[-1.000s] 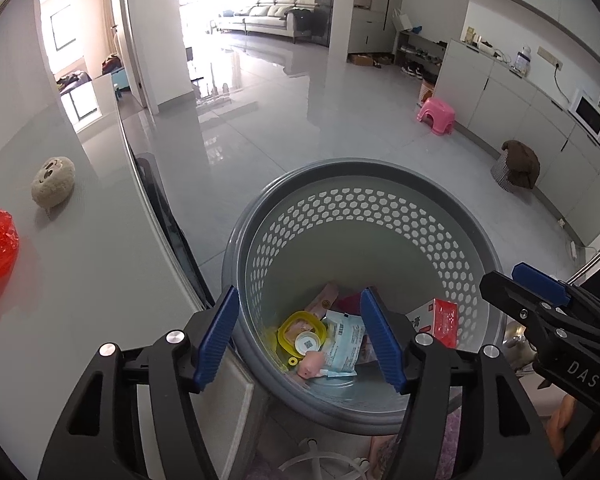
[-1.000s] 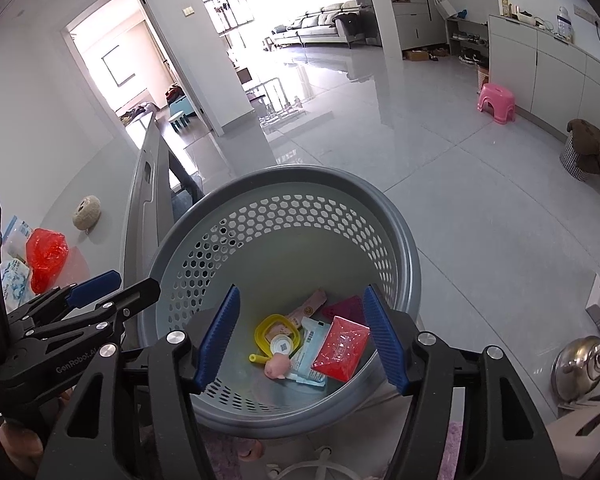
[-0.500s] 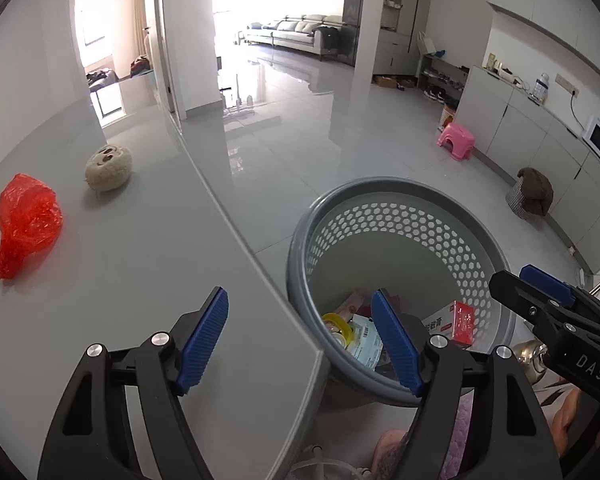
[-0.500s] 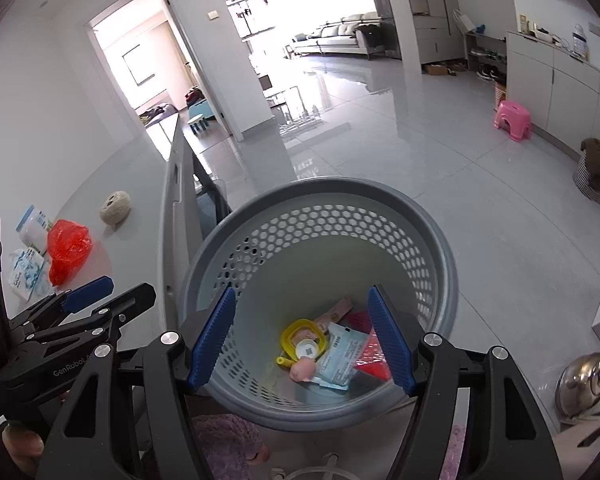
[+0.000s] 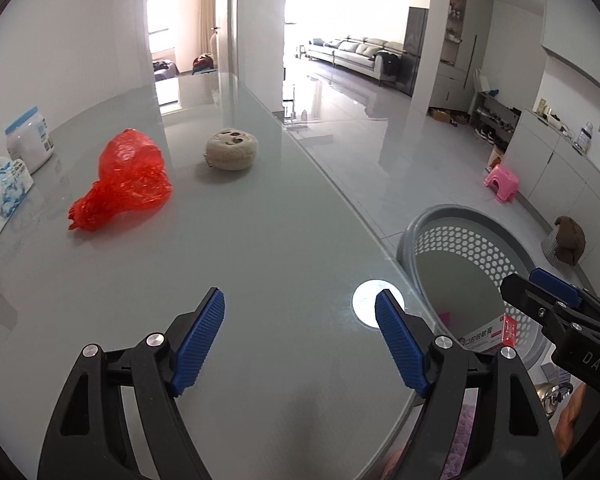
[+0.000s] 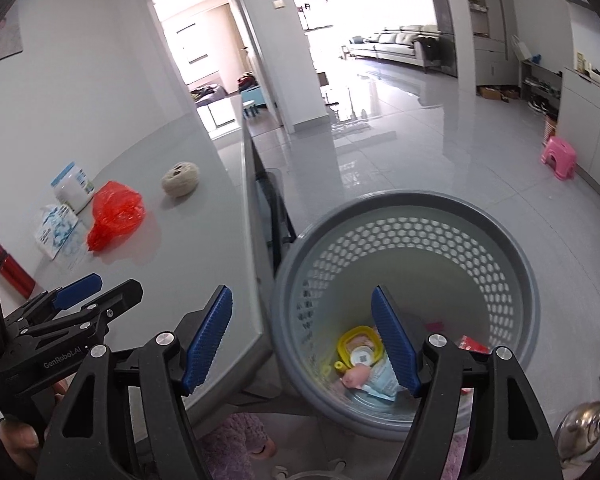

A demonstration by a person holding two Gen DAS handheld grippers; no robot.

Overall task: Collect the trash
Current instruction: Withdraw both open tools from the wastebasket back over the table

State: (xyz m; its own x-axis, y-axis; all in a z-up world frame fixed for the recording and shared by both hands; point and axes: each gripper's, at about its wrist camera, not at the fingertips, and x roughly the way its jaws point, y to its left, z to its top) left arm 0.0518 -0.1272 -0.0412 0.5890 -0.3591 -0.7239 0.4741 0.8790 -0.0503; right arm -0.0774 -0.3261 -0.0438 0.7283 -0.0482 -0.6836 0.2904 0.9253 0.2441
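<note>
Both jaw pairs are opening, nothing between them — swing your left gripper (image 5: 300, 340) to the crumpled red plastic bag (image 5: 126, 180) on the grey glass table (image 5: 260, 240), pinch its bunched neck, and keep your right gripper (image 6: 302, 336) over the grey perforated plastic basket (image 6: 512, 248).

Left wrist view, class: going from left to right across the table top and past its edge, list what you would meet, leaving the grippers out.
tissue pack → white jar → red plastic bag → round loofah → grey basket
</note>
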